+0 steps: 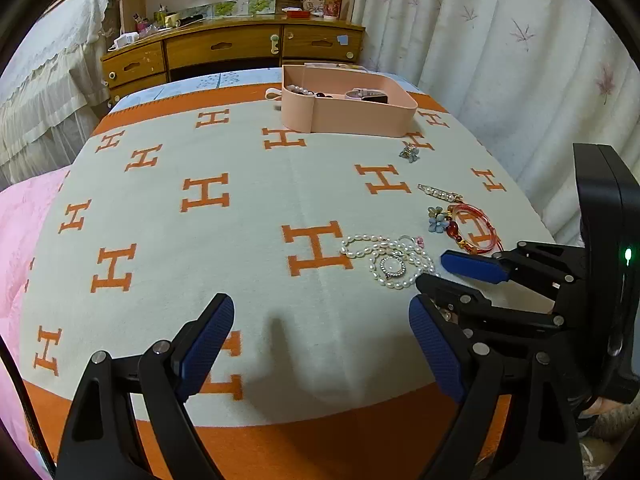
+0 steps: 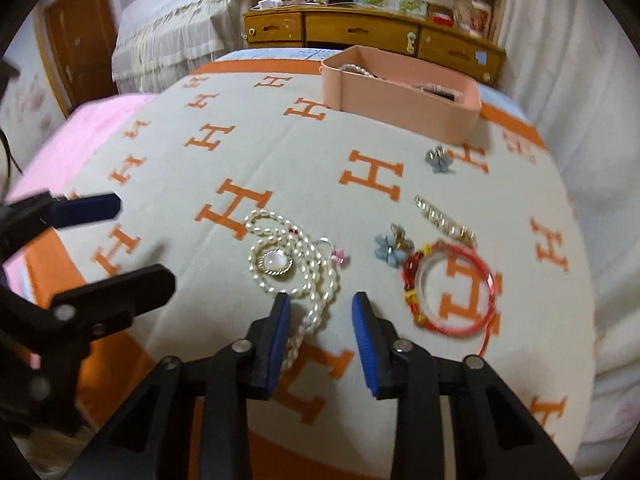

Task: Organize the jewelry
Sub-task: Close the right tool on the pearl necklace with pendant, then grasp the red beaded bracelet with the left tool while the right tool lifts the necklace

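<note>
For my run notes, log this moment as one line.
left gripper: open, empty | right gripper: open at pearl necklace | red bracelet: on blanket | pink box: part-filled

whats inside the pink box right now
The pink box holds a pearl strand at one end and a watch with a pale strap in the other part. Its walls hide the bottom, so anything lower is unseen.
</note>
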`<state>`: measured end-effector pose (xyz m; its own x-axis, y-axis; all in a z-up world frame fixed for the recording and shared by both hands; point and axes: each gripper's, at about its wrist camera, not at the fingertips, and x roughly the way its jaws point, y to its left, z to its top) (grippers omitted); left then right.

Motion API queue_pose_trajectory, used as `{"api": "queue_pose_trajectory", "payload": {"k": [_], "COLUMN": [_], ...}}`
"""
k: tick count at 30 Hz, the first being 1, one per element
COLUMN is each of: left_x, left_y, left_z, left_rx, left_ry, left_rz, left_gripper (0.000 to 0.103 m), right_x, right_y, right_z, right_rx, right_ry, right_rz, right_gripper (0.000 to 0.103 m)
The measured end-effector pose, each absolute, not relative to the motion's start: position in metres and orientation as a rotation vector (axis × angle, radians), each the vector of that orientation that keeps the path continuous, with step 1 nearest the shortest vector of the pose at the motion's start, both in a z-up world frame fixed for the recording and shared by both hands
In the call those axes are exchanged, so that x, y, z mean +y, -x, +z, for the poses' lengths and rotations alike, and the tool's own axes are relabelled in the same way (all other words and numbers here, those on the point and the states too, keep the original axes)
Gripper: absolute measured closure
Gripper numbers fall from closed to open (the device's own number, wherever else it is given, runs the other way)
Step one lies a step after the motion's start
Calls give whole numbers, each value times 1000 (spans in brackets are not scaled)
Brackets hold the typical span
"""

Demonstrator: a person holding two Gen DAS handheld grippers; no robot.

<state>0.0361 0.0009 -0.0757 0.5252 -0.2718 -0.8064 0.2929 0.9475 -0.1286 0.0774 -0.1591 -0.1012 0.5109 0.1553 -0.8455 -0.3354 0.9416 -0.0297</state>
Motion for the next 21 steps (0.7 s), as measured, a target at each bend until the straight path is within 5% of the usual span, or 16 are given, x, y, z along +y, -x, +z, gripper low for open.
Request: {"api": "queue_pose_trajectory", "payload": {"k": [2,7,21], "left_x": [3,8,-3], "left_y": [-37,-38,-36], "left_z": [-76,-76,-74], "left_rx": [960,958,956], "left_ry": [-20,-3,-42], "left_rz": [-338,-335,-349], "left_gripper": [15,15,15], "right_x": [-156,-171,-231], "right_y": [-77,-81,-54], "right_z": [-101,-94,12], "right_rx": [992,1015,676], "right_ry": [215,81,-169], "right_rz": [311,353,352], "right_gripper": [96,98,99]}}
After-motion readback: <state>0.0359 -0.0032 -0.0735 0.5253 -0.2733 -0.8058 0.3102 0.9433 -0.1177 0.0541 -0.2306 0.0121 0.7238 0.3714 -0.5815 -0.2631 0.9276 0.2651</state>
